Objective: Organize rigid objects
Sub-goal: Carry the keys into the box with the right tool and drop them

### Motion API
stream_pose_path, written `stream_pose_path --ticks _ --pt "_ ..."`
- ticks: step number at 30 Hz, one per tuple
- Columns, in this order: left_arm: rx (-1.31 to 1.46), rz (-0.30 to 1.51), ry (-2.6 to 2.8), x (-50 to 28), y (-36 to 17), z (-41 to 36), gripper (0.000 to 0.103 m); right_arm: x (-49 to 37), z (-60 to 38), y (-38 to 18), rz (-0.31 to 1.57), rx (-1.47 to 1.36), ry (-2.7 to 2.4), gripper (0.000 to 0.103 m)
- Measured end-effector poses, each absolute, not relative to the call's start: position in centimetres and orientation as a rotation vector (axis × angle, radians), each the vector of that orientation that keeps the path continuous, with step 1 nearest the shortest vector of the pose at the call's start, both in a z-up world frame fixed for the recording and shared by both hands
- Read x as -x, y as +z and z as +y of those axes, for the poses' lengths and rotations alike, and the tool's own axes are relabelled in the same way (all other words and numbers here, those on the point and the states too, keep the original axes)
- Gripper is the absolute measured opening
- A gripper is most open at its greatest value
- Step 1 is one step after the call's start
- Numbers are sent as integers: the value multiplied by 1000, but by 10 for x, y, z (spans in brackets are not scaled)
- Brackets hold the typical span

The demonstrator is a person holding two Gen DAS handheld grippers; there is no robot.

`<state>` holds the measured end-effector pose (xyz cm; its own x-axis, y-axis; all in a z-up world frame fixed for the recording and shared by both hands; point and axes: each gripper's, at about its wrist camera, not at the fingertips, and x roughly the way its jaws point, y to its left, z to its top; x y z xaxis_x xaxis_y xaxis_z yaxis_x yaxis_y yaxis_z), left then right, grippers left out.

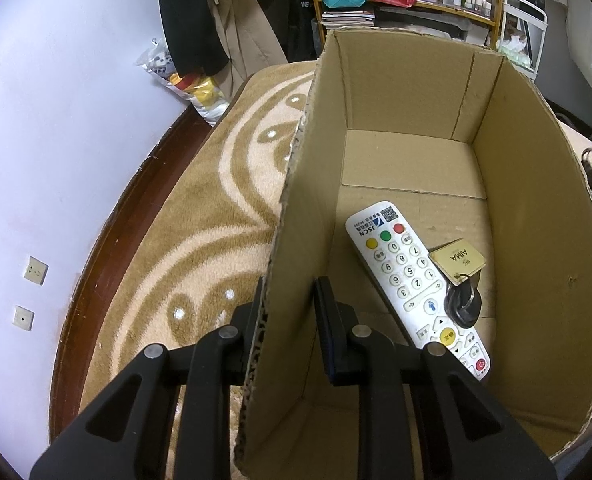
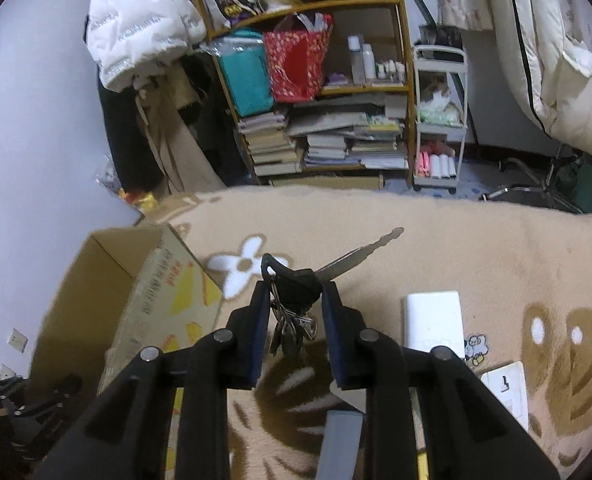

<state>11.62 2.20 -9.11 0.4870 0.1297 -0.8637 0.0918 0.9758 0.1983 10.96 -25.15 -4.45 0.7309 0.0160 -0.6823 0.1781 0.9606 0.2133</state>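
A bunch of keys (image 2: 294, 300) is clamped by its black head between the closed pads of the right gripper (image 2: 292, 296) and is held in the air above a beige patterned rug (image 2: 476, 248). One long key blade sticks out up and to the right, and smaller keys dangle on a ring below the jaws. A cardboard box (image 2: 136, 280) is seen to the left, near but apart from the keys.

In the left wrist view, the left gripper (image 1: 288, 308) is clenched on the near side wall of the cardboard box (image 1: 416, 92), one finger outside and one inside. On the box floor a white remote control (image 1: 412, 280) is lying, with a second key and its tan tag (image 1: 458, 260) just beside it, touching its edge.

The grip is judged to be narrow: only the plastic head is pinched, so the bunch could twist or slip out if it is swung toward the box. The dangling keys or the long blade could catch on the box rim. The thin wall could buckle under the left gripper's hold.

A white rectangular block (image 2: 434, 320) and a white switch-like plate (image 2: 504, 390) are lying on the rug; what they are cannot be told. A grey flat object under the right gripper is mostly hidden. The box's near corner is cut off by the left gripper.
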Motion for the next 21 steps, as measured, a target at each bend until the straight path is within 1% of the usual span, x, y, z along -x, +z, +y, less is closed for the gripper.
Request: stream_pose_path --ticks 11,16,21 --pt "-245 1061 26 -114 -92 19 21 -86 -217 35 551 -249 34 27" --pt "-246 1060 26 -114 -92 19 21 -79 -194 57 504 -231 108 27" --pt "-246 1061 25 -114 -91 19 21 -69 -167 62 491 -198 169 27"
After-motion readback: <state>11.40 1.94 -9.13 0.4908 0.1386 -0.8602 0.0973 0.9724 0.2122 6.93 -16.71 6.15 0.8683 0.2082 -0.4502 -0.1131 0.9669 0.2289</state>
